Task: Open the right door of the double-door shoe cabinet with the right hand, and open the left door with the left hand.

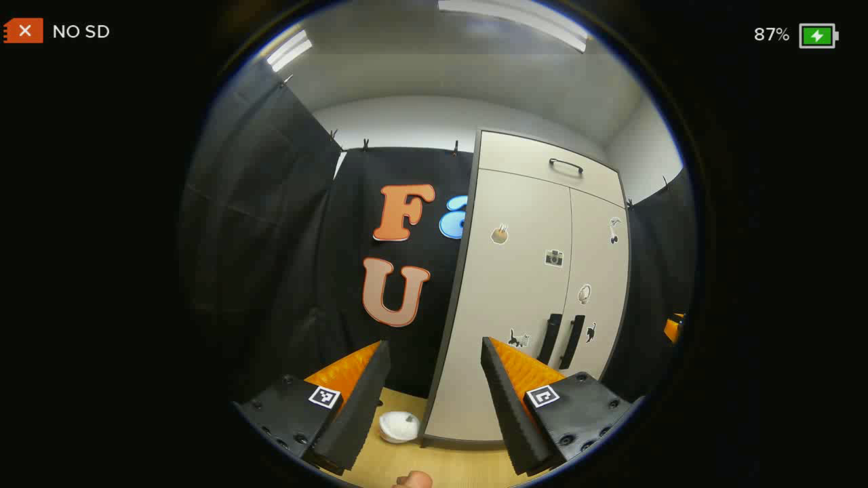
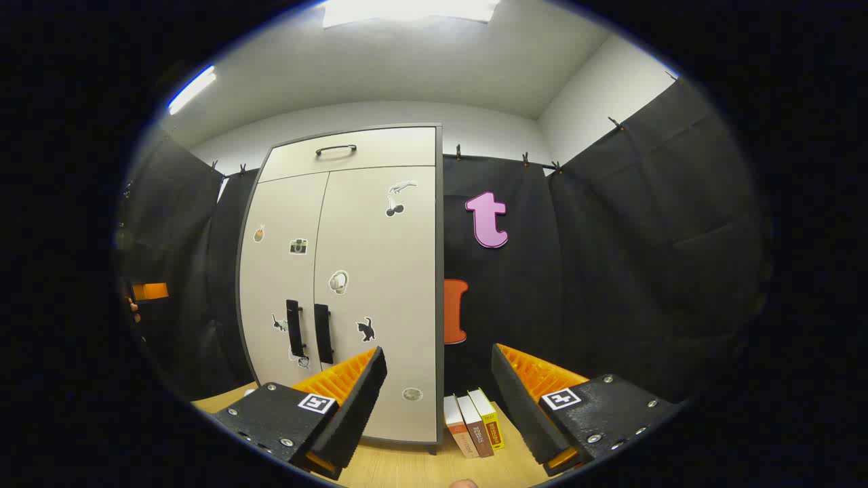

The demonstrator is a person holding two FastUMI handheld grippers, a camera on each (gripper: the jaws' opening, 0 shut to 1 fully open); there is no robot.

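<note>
Right gripper view had the shoe cabinet (image 2: 352, 285) standing ahead and to the left of the right claw (image 2: 437, 400), which hung released with its jaws spread wide and nothing between them. Both doors were shut. The right door's handle (image 2: 323, 333) was a dark upright bar just beside the centre seam, its long axis vertical, and it sat up and left of the claw's left finger, well apart from it. By my reading the claw needed to swing left and go forward, jaws either side of that bar, then pull. Three books (image 2: 473, 423) stood on the wooden floor (image 2: 407, 468) at the cabinet's right foot, below the gap between the fingers.

Left gripper view put the same cabinet ahead and to the right of the left claw (image 1: 435, 379), likewise slack and wide open, gripping nothing. The left door's handle (image 1: 550, 338), also vertical and hard by the seam, lay up and right of the claw's right finger, apart from it. A small white object (image 1: 399, 426) sat on the floor by the cabinet's left front corner.

Each claw looked to be on its own door's side; neither touched a handle yet
</note>
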